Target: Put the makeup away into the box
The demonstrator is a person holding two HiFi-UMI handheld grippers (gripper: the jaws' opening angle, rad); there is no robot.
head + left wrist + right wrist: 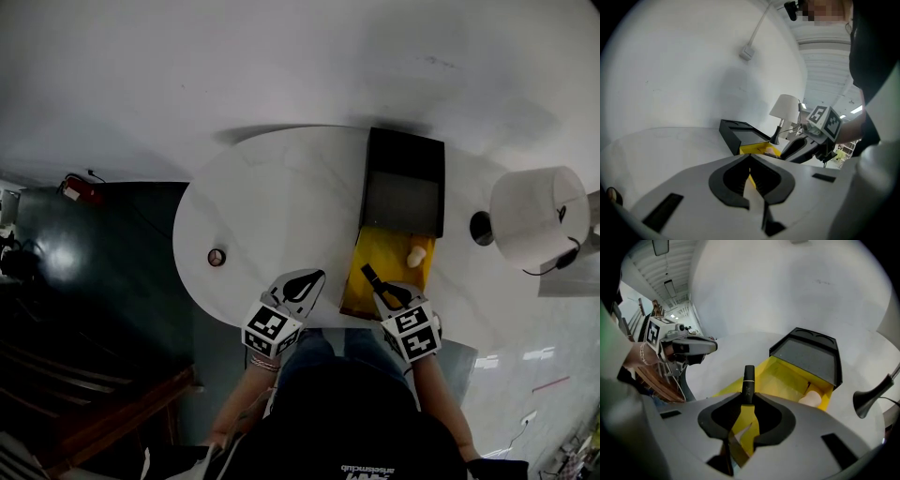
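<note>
Makeup tube (748, 380), slim and black with a pale band, possibly mascara, is sitting pinched between the jaws of the right gripper (748, 398). Its capped end is sticking out past the jaw tips. Right forearm is reaching in from the near table edge, with the gripper pitching steeply down. In the head view the tube is hanging over the near end of the yellow box (354, 281); whether it is touching the box is not clear. Box's black lid (403, 183) is standing open at the far end. A cream-coloured item (415, 254) is lying inside the box, beyond the tube.

Left gripper (317, 276) is pointing only slightly down, jaws closed together and empty, hovering over the white table (272, 197) just left of the box. A lamp (536, 214) is standing to the right of the box.
</note>
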